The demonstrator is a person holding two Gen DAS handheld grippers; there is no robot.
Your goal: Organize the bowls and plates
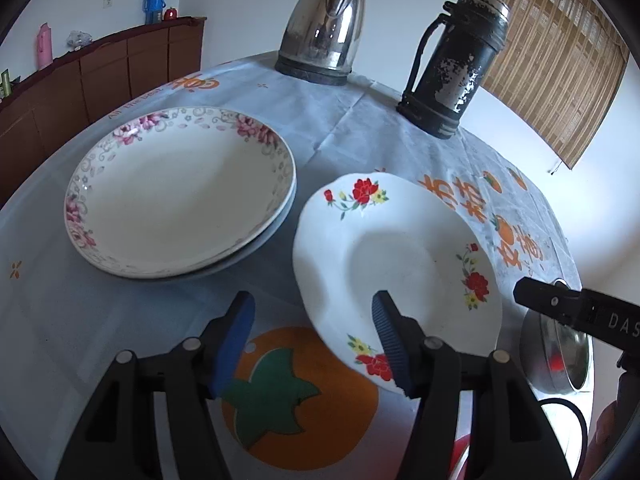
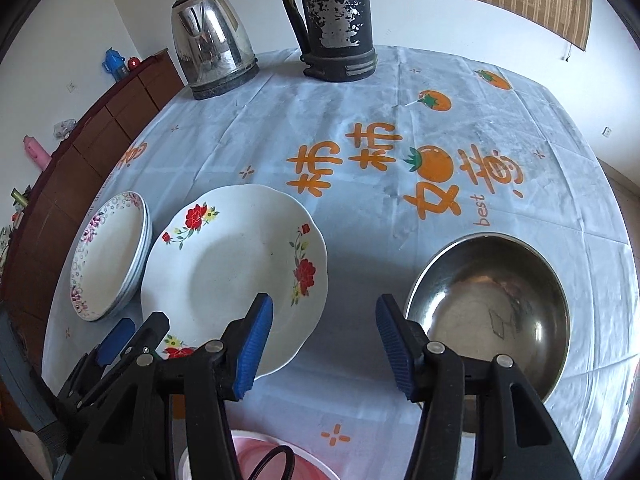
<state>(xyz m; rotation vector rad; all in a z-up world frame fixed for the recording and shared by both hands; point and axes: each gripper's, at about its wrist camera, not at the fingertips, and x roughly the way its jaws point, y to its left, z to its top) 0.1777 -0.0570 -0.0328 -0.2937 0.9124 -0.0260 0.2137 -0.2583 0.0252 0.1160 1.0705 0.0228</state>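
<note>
Left gripper (image 1: 314, 344) gapes, gripping nothing, the red-flowered plate (image 1: 396, 256) rim beside its right pad; right gripper (image 2: 324, 344) equally unclenched, steel bowl (image 2: 492, 308) just right of it, plate left; risk: a shallow pinch slips off that glazed rim.

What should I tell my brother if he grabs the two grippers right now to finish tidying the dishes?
Left gripper: open, one finger over the near rim of the red-flower plate, no grip on it.
Right gripper: open, holding nothing, between that plate and the steel bowl.
Pink-rimmed plates: already stacked at the left.
Kettle and black flask: at the far edge of the table.
Left to do: probably put the red-flower plate on the stack, then place the bowl.
</note>
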